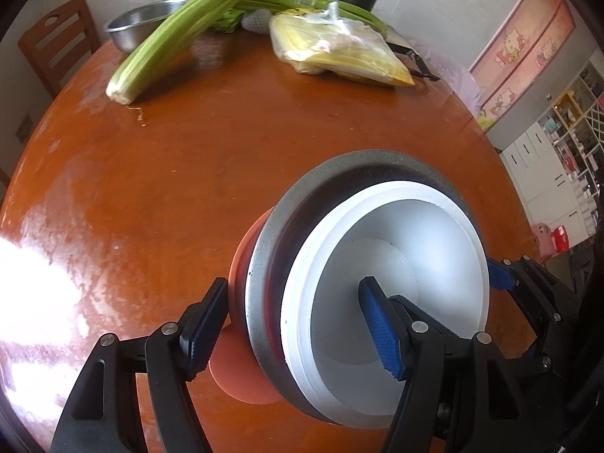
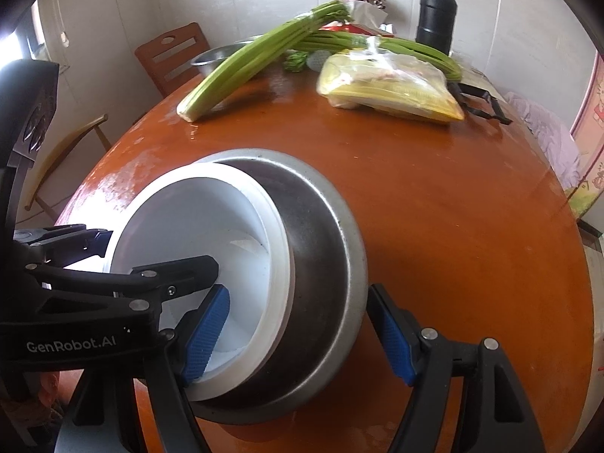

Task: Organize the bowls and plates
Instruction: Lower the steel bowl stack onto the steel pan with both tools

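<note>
A stack of dishes stands near the front of the round wooden table (image 1: 226,173): white bowls (image 1: 400,264) nested in a grey metal bowl (image 1: 271,264), on an orange plate (image 1: 241,377). My left gripper (image 1: 294,332) straddles the stack's left rim, one finger outside by the orange plate, one inside the white bowl; its jaws touch neither wall. My right gripper (image 2: 302,336) straddles the right rim of the white bowl (image 2: 211,234) and metal bowl (image 2: 324,249), with a gap at the outer finger. The right gripper's fingers also show in the left wrist view (image 1: 502,273).
At the back of the table lie celery stalks (image 1: 177,37), a steel basin (image 1: 139,26), a yellow packet in plastic (image 1: 339,53), a black flask (image 2: 436,15) and black tongs (image 2: 479,102). A wooden chair (image 1: 56,41) stands behind at left.
</note>
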The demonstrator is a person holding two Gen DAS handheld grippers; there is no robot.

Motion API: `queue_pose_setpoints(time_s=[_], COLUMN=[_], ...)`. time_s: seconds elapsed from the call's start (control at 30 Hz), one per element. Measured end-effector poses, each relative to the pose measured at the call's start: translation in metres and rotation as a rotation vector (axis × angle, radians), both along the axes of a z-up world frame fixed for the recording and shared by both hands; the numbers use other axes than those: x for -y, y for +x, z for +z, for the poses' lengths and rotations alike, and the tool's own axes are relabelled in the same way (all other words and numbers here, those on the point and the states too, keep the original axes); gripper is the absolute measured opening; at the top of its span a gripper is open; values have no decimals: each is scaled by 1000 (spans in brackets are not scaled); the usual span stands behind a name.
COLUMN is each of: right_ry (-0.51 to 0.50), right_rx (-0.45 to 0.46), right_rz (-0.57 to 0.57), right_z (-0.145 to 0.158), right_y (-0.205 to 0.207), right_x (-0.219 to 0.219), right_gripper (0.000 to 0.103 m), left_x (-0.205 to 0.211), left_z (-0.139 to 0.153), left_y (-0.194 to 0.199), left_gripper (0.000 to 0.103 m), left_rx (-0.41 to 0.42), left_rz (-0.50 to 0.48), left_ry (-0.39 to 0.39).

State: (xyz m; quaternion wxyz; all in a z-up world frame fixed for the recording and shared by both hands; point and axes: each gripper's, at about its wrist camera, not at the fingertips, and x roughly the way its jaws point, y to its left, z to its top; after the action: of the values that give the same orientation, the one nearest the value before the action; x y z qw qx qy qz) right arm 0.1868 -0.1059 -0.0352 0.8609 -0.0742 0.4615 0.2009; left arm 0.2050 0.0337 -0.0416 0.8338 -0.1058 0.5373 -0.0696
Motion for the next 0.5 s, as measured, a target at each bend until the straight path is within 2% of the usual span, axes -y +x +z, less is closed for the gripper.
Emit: queue_pose_setpoints(time_s=[0.5], right_ry=[-8], right_rx=[8], right_rz=[-44], right_z=[0], right_y=[-1], right_x=[37], right_gripper=[74], left_x=[38], left_z=[1], left_y=[4], left_gripper=[71], left_rx=[2], left_rz=[-42], left_ry=[5])
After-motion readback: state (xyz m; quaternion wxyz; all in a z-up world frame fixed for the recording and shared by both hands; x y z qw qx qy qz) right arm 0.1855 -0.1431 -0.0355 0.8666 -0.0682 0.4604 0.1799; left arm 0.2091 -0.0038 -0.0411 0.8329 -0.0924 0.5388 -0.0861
